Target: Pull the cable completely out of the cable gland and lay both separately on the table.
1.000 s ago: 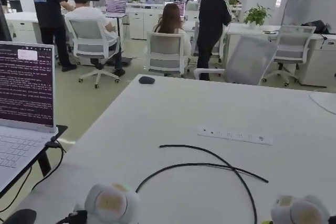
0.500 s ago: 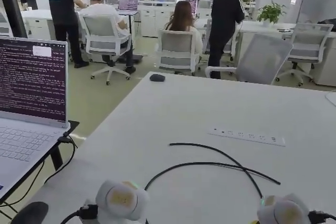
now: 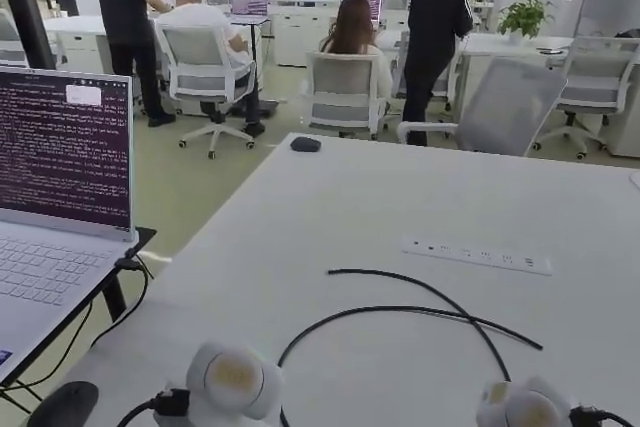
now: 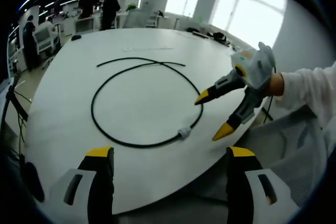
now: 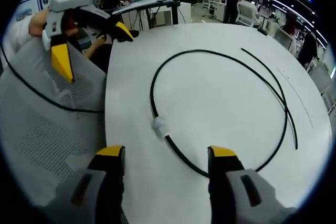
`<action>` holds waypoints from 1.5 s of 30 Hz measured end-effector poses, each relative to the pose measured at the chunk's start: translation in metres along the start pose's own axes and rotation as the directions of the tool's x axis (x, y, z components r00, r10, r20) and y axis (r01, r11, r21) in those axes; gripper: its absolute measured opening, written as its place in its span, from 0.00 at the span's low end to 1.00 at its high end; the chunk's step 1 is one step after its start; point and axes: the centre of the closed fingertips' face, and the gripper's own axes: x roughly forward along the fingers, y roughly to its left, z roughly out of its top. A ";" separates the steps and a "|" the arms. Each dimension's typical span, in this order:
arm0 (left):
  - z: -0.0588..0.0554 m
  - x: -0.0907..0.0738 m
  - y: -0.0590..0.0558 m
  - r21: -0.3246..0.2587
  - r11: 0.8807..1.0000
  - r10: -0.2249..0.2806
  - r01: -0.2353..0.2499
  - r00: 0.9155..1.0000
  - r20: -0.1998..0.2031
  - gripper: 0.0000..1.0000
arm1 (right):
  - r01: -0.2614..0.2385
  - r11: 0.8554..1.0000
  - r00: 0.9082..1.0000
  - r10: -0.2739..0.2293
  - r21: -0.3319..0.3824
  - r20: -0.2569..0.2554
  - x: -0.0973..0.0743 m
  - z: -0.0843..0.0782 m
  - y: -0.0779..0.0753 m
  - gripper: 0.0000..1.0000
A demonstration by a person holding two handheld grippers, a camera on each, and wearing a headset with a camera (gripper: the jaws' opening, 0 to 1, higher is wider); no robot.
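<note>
A long black cable (image 3: 400, 308) lies in a loose loop on the white table (image 3: 330, 207), its ends crossing at the far side. A small white cable gland (image 4: 184, 132) sits threaded on the cable (image 4: 93, 106) near the table's front edge. My left gripper (image 4: 170, 153) is open, with the gland a short way ahead of its jaws. My right gripper (image 5: 166, 153) is also open, the gland (image 5: 159, 126) just beyond and between its jaws, untouched. Each gripper faces the other across the gland. In the head view their rounded tops (image 3: 232, 382) (image 3: 520, 409) sit at the bottom edge.
A white power strip (image 3: 476, 255) lies beyond the loop and a dark mouse (image 3: 305, 144) at the far edge. An open laptop (image 3: 60, 157) stands on a stand left of the table. Office chairs and people fill the room behind.
The head camera has shifted a little. My right gripper has moved left toward the near part of the loop. The cable and gland lie as before.
</note>
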 end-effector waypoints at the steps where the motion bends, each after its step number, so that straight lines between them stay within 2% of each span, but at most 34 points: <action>1: -0.001 0.000 -0.001 0.001 1.000 -0.002 0.002 1.000 -0.005 0.89 | -0.001 1.000 1.000 0.001 -0.001 0.000 0.000 0.000 0.000 0.66; 8: -0.004 0.001 -0.002 0.000 1.000 -0.011 0.011 1.000 -0.020 0.88 | -0.007 0.999 1.000 0.007 -0.039 -0.010 0.006 0.001 0.006 0.62; 15: -0.004 0.000 -0.001 -0.007 1.000 -0.009 0.009 1.000 -0.017 0.87 | 0.005 0.993 1.000 -0.007 -0.121 -0.011 0.016 0.002 0.007 0.47; 19: -0.003 0.000 0.001 -0.013 1.000 -0.002 0.002 1.000 -0.013 0.87 | 0.012 0.991 1.000 -0.015 -0.135 -0.015 0.020 0.000 0.005 0.39; 24: -0.002 -0.001 0.002 -0.018 1.000 0.001 -0.002 1.000 -0.006 0.85 | 0.023 0.988 1.000 -0.023 -0.154 -0.001 0.020 0.001 0.004 0.30; 30: -0.006 0.001 0.000 -0.009 1.000 -0.008 0.008 1.000 -0.023 0.84 | 0.028 0.984 0.999 -0.024 -0.177 0.029 0.023 0.006 0.005 0.23; 33: -0.006 0.002 -0.001 -0.006 1.000 -0.012 0.011 1.000 -0.026 0.84 | 0.015 0.983 0.999 -0.008 -0.185 0.037 0.026 0.008 0.007 0.21; 35: -0.006 0.002 -0.001 -0.008 1.000 -0.013 0.013 1.000 -0.025 0.83 | 0.009 0.976 0.999 -0.001 -0.218 0.038 0.029 0.009 0.009 0.19; 42: -0.006 0.003 -0.004 -0.002 1.000 -0.029 0.029 0.999 -0.031 0.81 | 0.000 0.967 0.999 0.010 -0.253 0.035 0.035 0.012 0.008 0.16; 45: -0.007 0.003 -0.005 0.006 0.999 -0.034 0.034 0.999 -0.035 0.81 | -0.017 0.957 0.999 0.029 -0.289 0.039 0.037 0.013 0.009 0.13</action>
